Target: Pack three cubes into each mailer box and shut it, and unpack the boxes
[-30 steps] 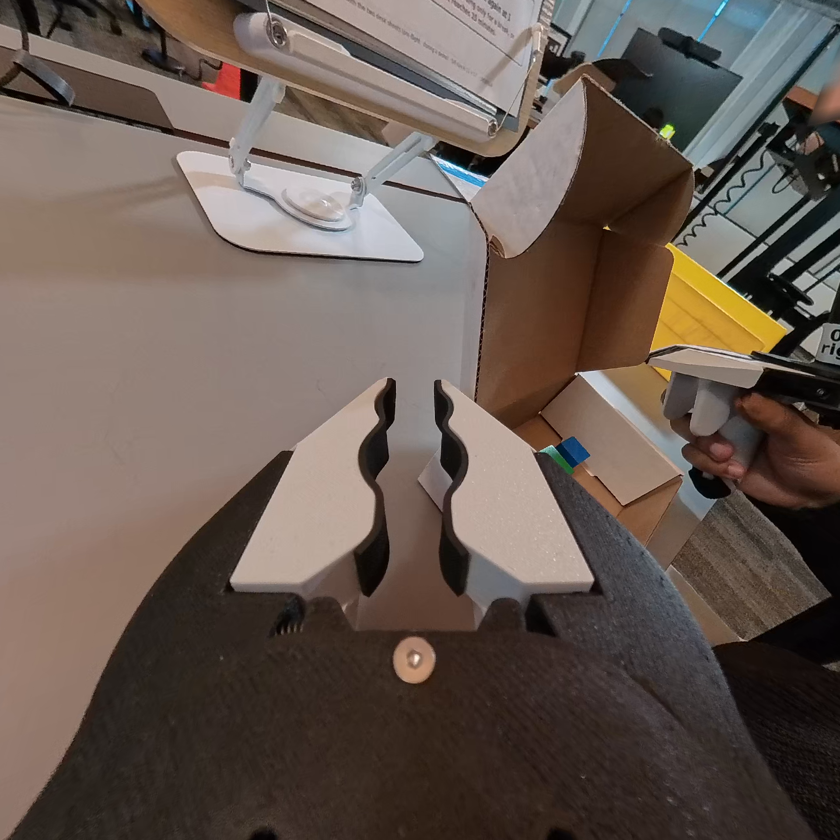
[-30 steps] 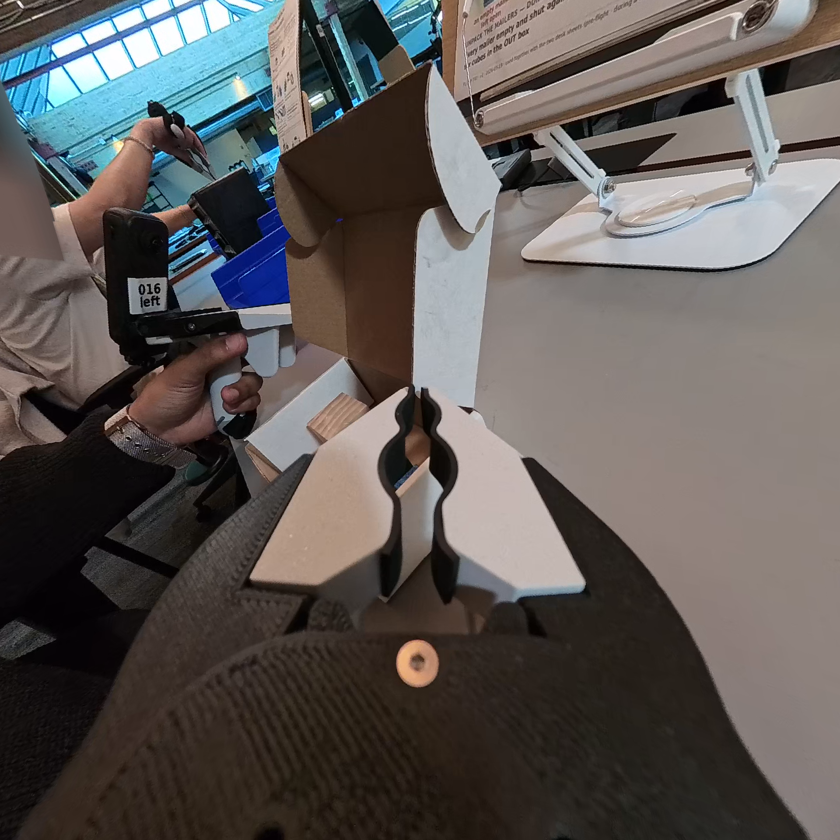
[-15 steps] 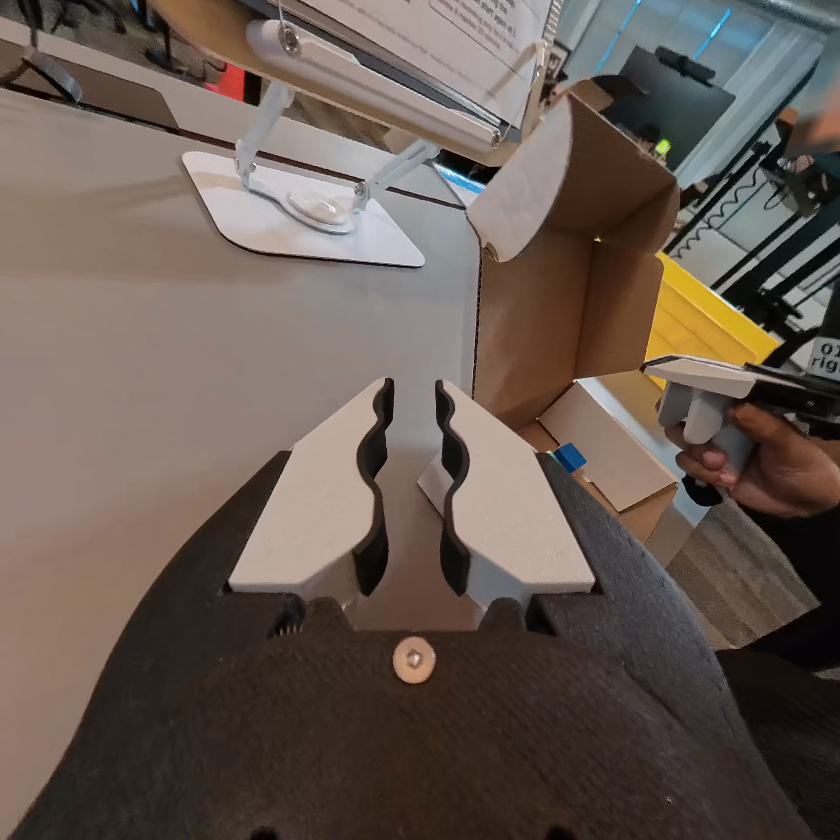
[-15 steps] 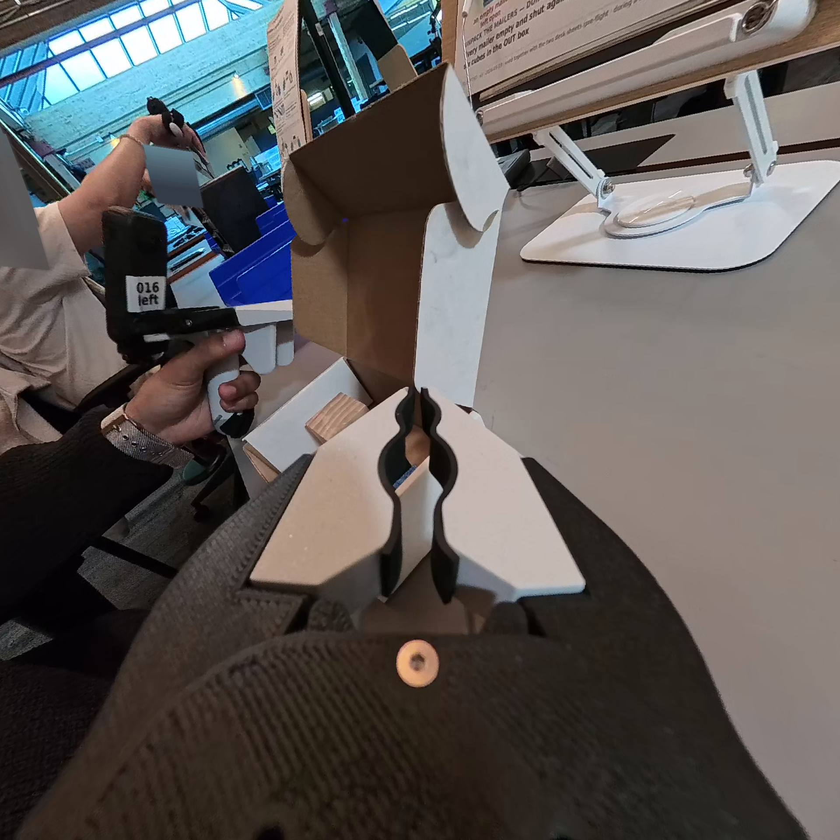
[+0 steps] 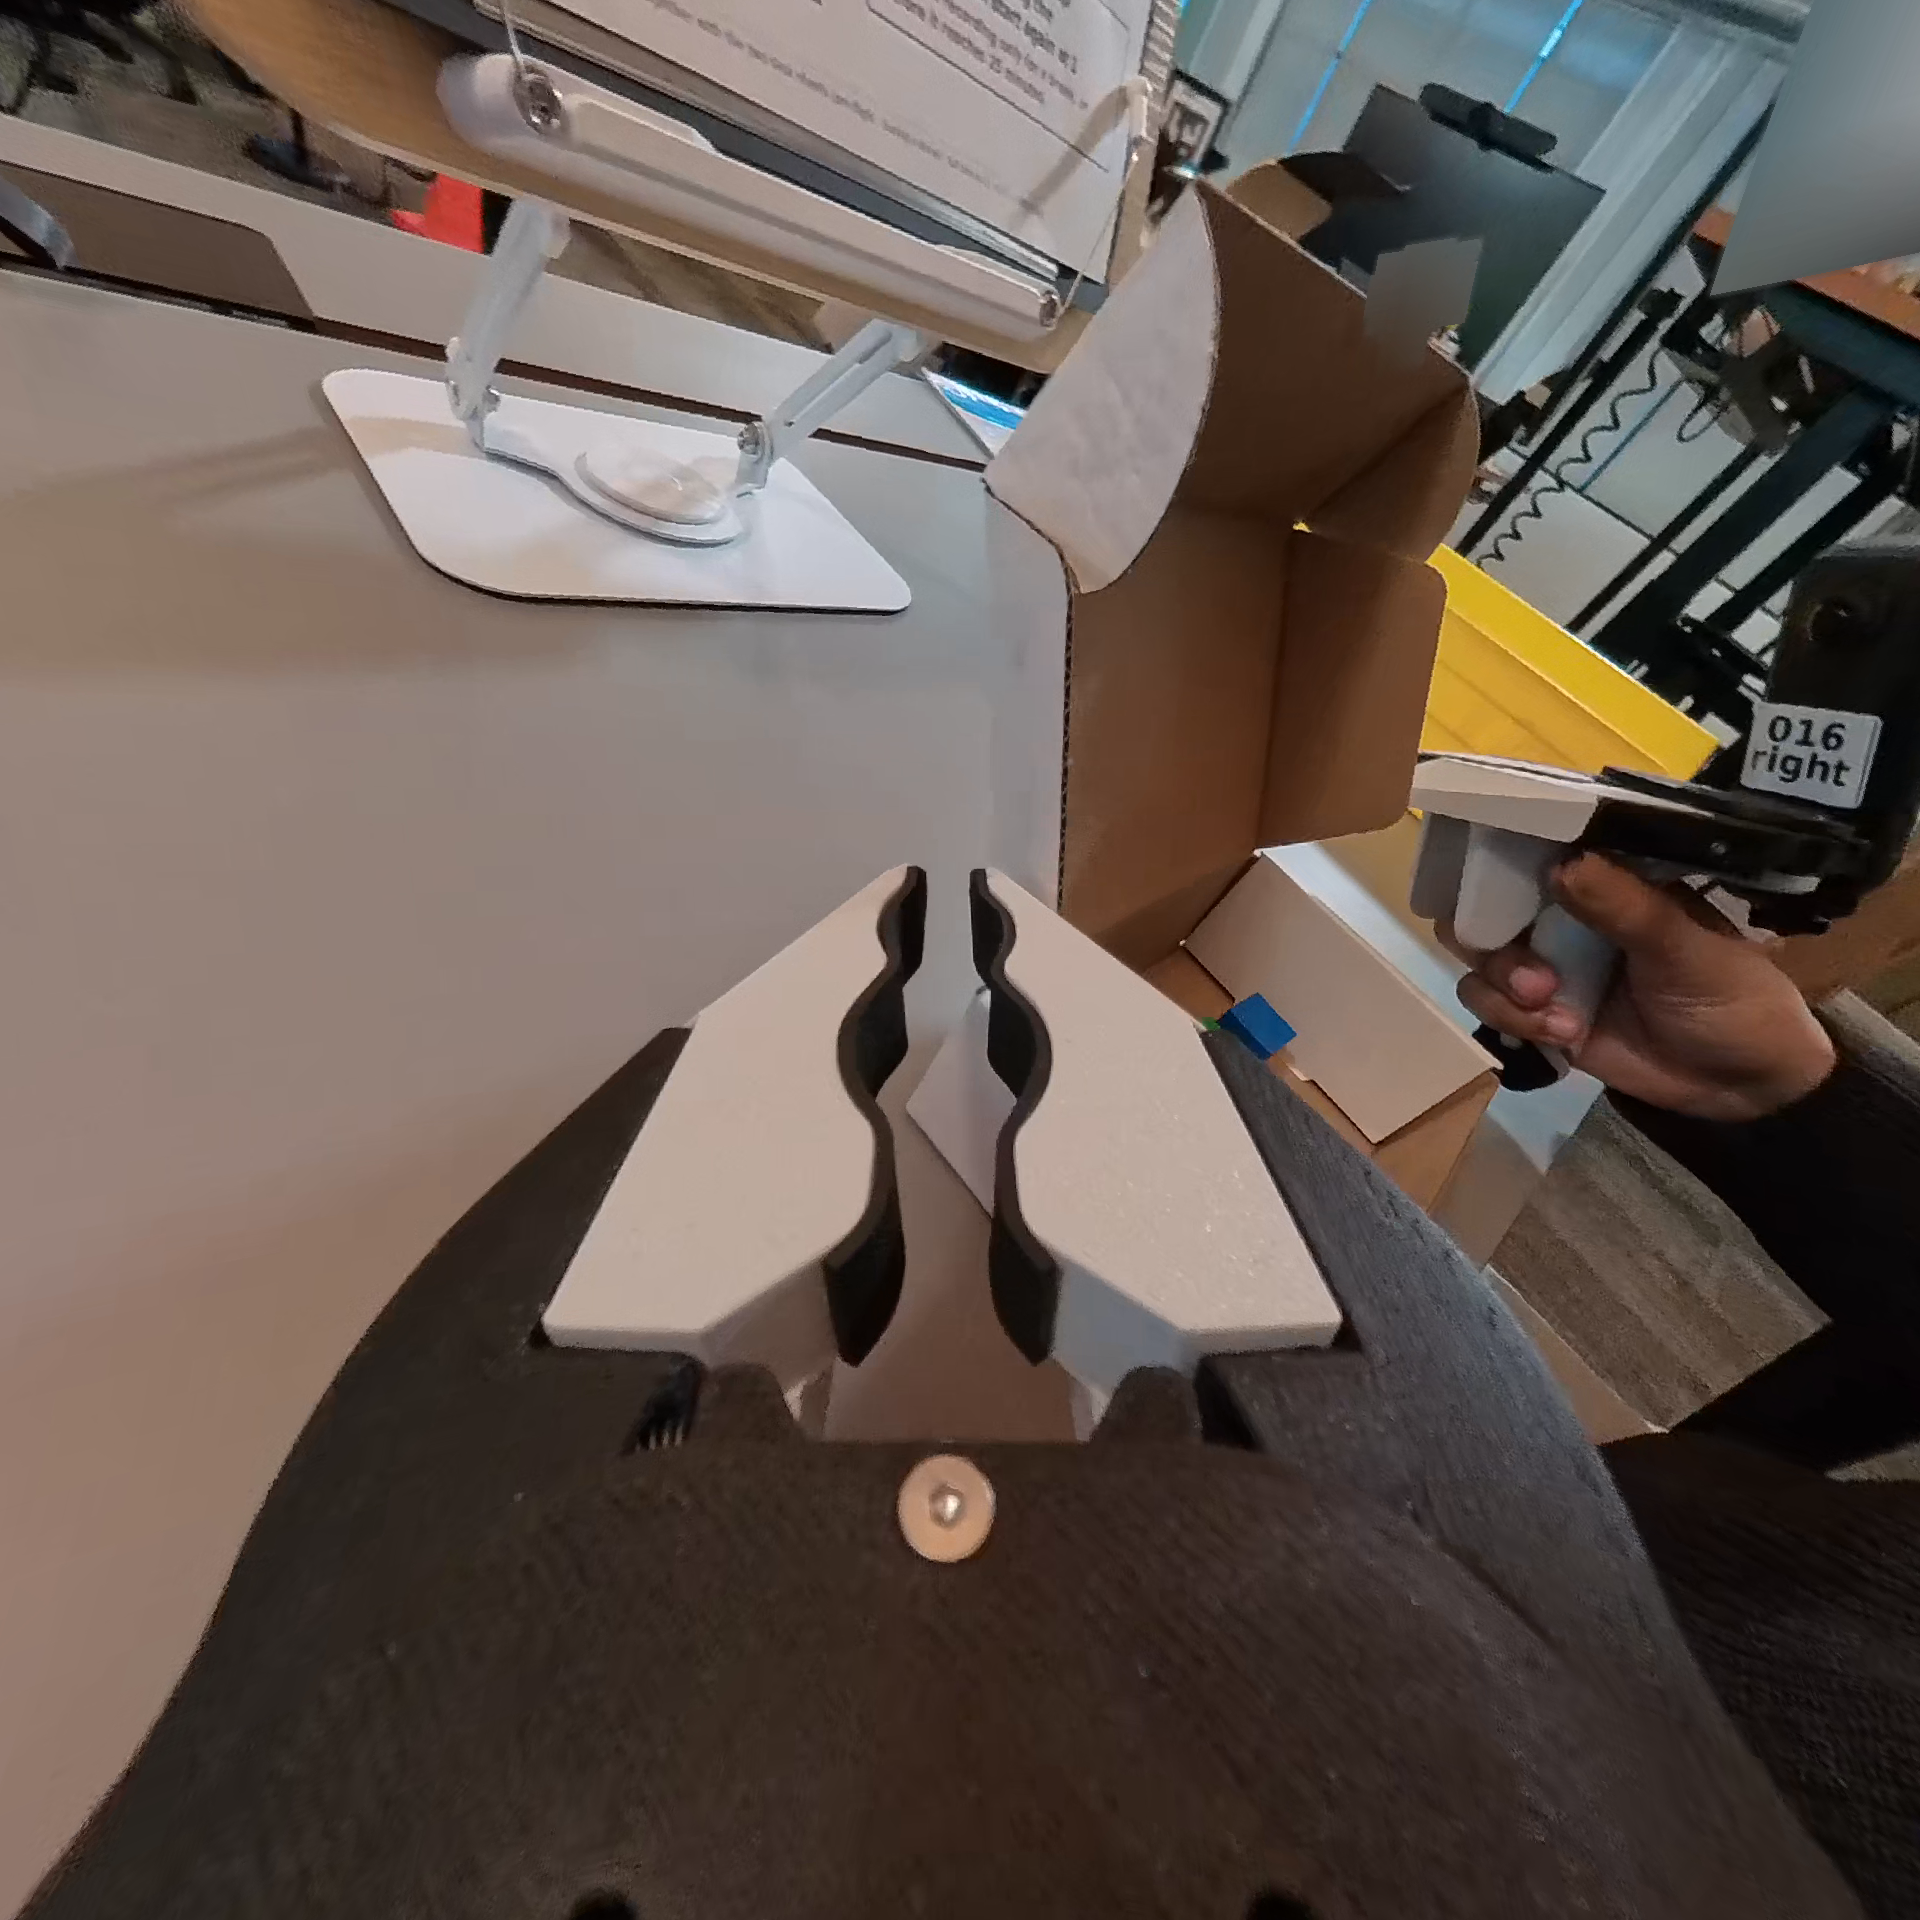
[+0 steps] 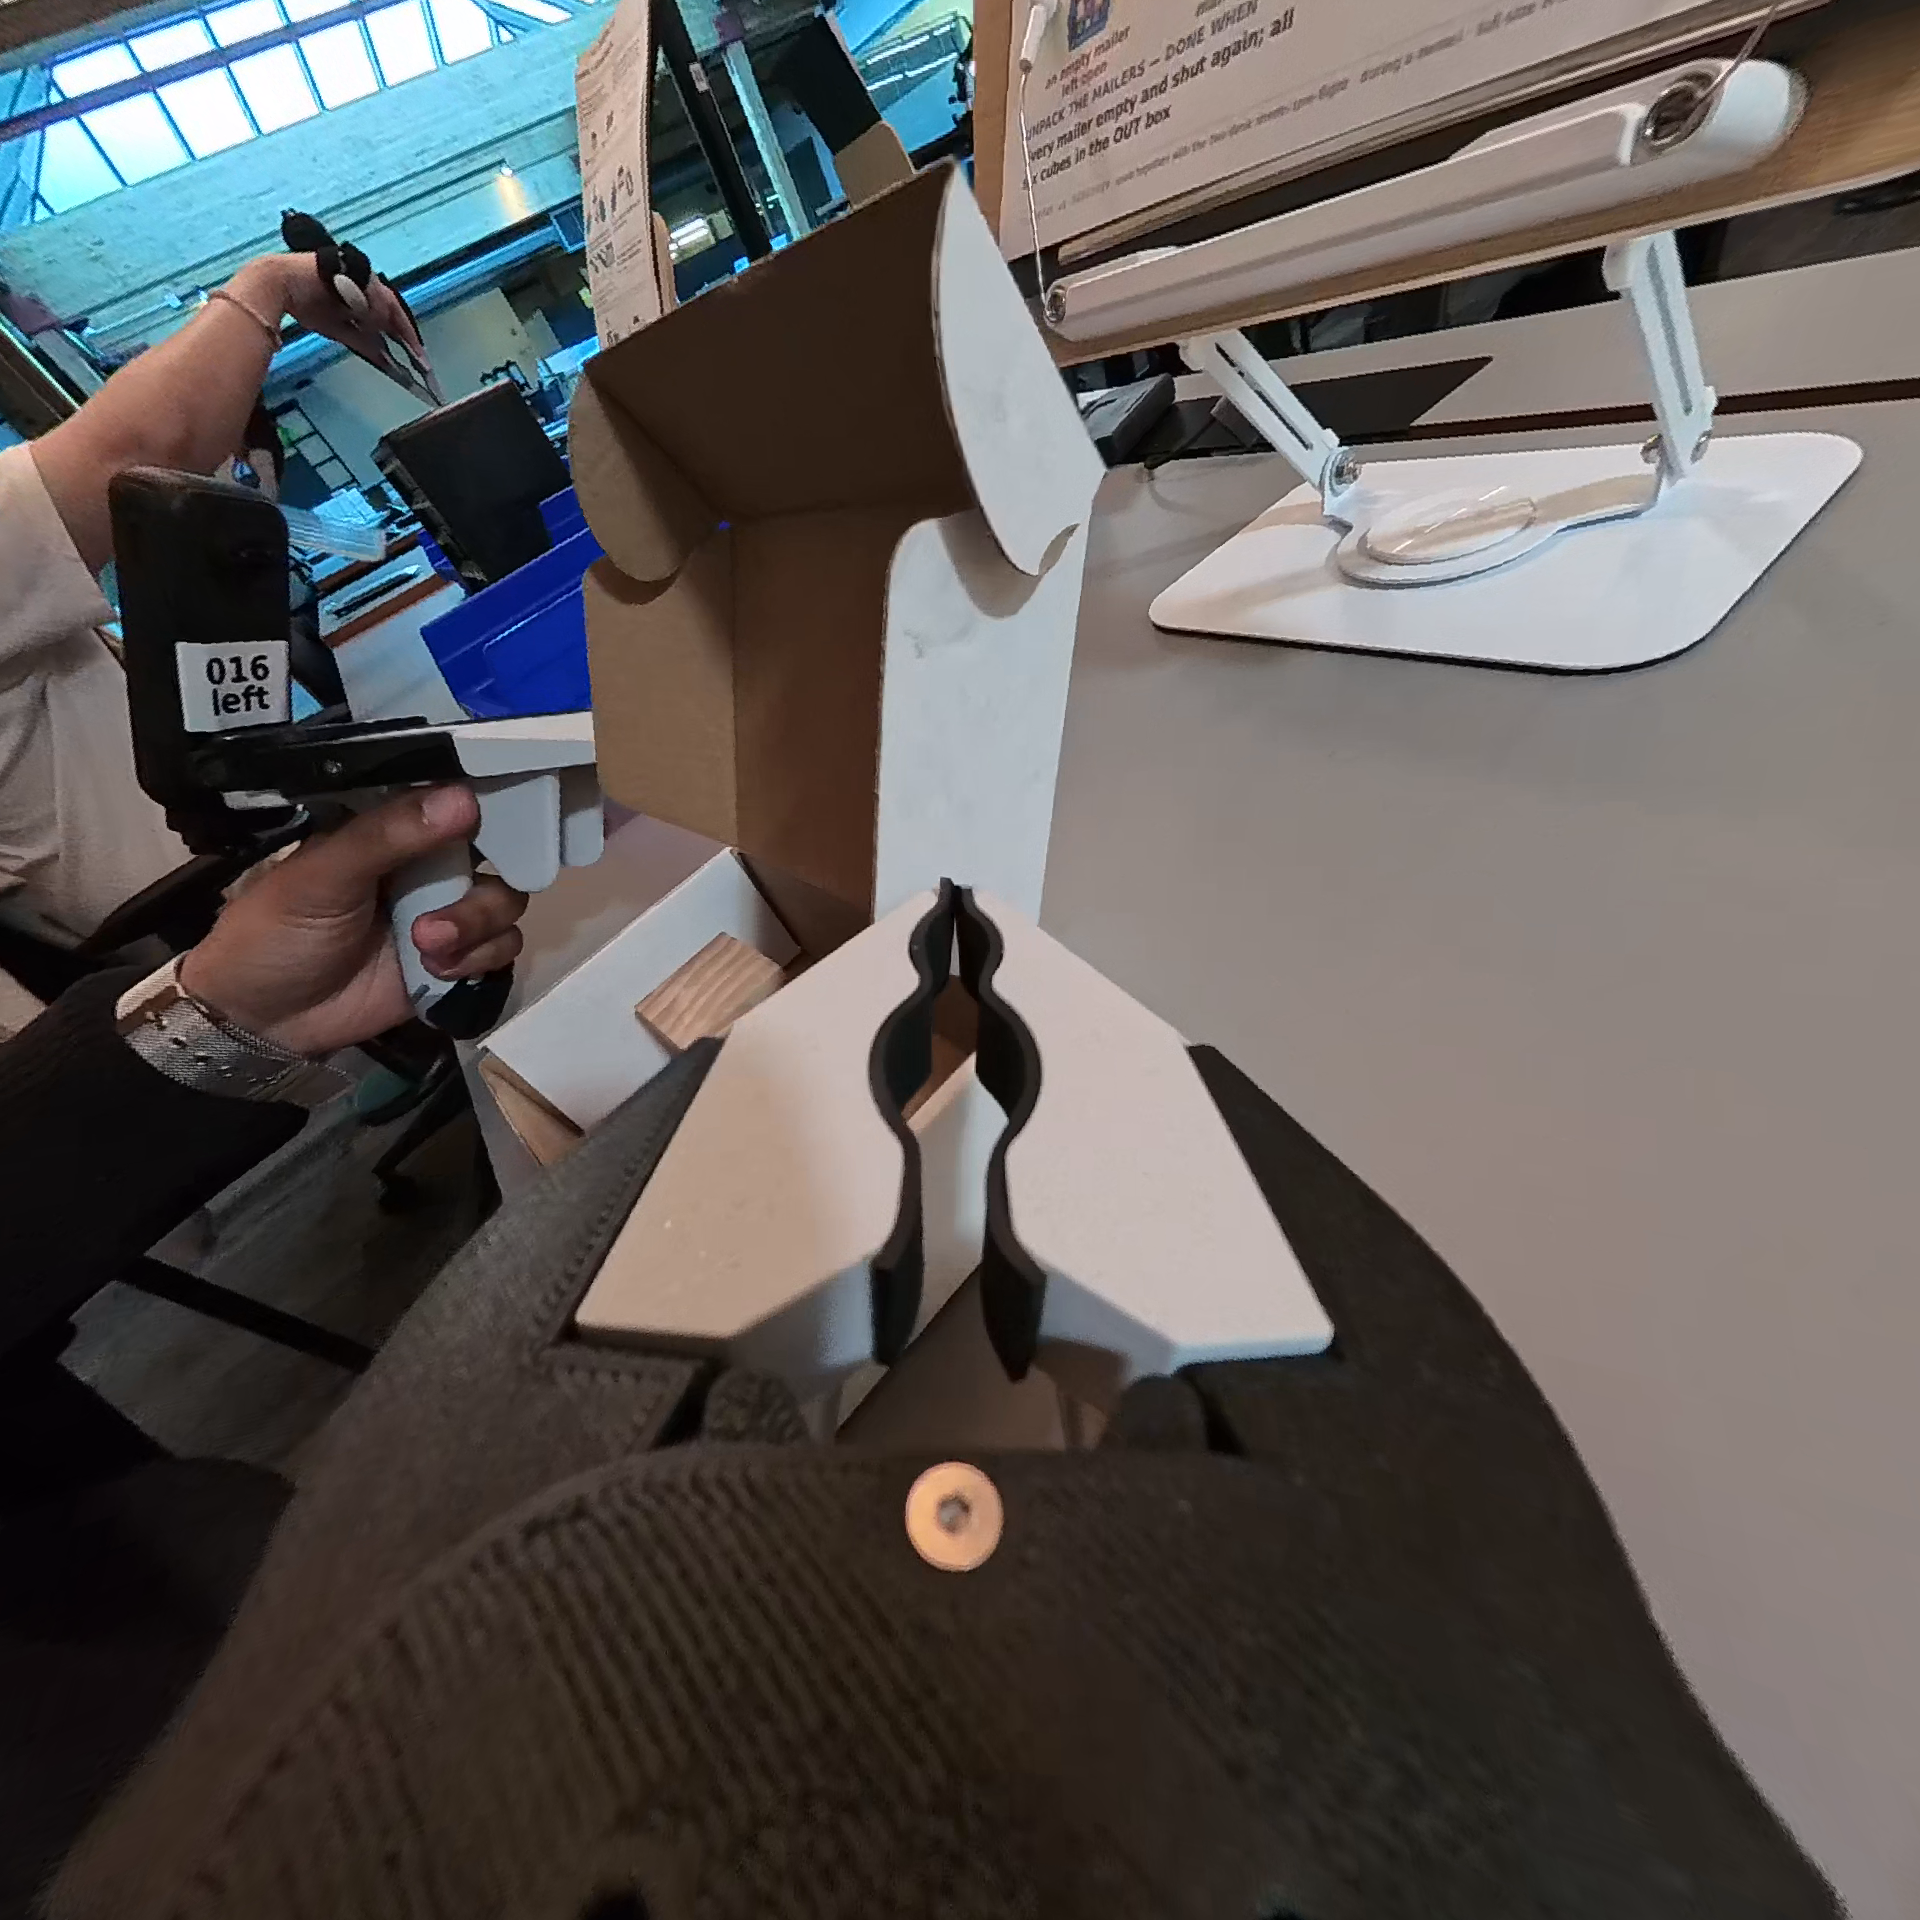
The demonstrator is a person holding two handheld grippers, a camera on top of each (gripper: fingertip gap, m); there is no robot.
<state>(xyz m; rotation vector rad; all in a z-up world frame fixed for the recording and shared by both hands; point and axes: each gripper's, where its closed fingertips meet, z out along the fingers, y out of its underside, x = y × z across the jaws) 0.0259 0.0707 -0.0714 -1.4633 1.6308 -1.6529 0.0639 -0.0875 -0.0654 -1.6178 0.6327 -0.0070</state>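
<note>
An open brown mailer box with white outer faces stands at the table's edge, lid upright. Inside it I see a blue cube; the right wrist view shows the box holding a wooden cube. My left gripper is at the box's left side, jaws nearly closed on a white side flap, with a narrow gap at the tips. My right gripper is at the box's right side, tips touching, shut on the other white flap. Each gripper shows in the other's view, the right one and the left one.
A white stand holding an instruction sheet sits on the grey table behind the box. A yellow bin lies beyond the box on one side and a blue bin on the other. Another person's arm is in the background.
My left gripper's jaws have narrowed onto the white flap. The right gripper's tips have closed fully. The box and lid have shifted only slightly.
</note>
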